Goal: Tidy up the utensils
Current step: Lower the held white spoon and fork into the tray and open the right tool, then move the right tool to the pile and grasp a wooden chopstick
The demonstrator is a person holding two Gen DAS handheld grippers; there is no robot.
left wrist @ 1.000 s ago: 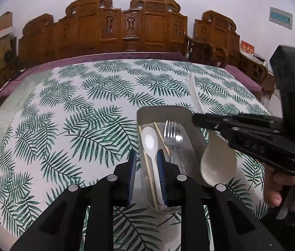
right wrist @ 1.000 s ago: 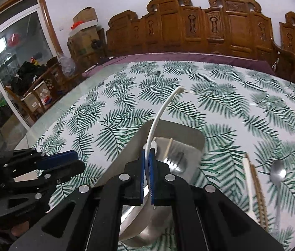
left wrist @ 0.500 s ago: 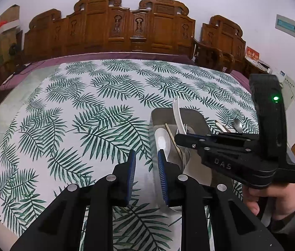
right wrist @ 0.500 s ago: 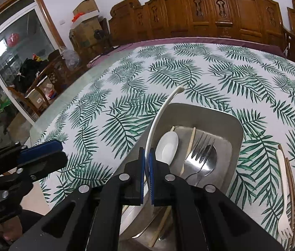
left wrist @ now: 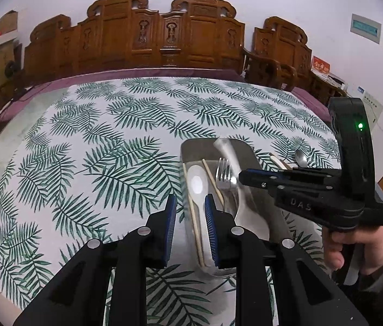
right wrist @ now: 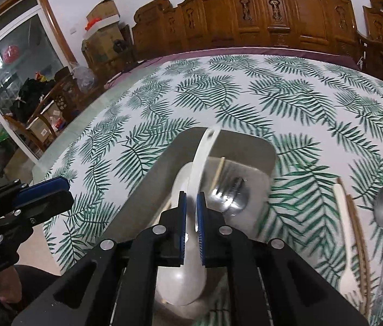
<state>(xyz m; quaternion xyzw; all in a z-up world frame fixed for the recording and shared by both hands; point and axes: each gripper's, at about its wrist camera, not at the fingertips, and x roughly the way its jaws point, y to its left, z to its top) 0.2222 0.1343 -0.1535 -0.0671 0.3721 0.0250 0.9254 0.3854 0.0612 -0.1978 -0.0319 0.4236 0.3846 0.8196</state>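
Left gripper (left wrist: 190, 228) hovers, jaws parted and empty, over the near end of the metal tray (left wrist: 248, 152); right gripper (left wrist: 241, 176) reaches in from the right above a white ladle (left wrist: 248, 212); fork (left wrist: 225, 175) and white spoon (left wrist: 197, 183) lie inside.

A home is shown, most likely a dining or living room. A large table (left wrist: 88, 141) is covered with a white cloth printed with green palm fronds, laid over a purple under-cloth (left wrist: 148, 72). Behind it a row of carved dark wooden chairs (left wrist: 164, 35) is set against a plain white wall (their tall backs are ornately panelled). Cardboard boxes (right wrist: 101, 19) are stacked in one corner. A wood-framed glass door (right wrist: 14, 62) is seen at the side, with household clutter and more boxes piled beyond it. A metal tray (right wrist: 245, 146) of mixed cutlery is placed on the cloth, as at a family table.
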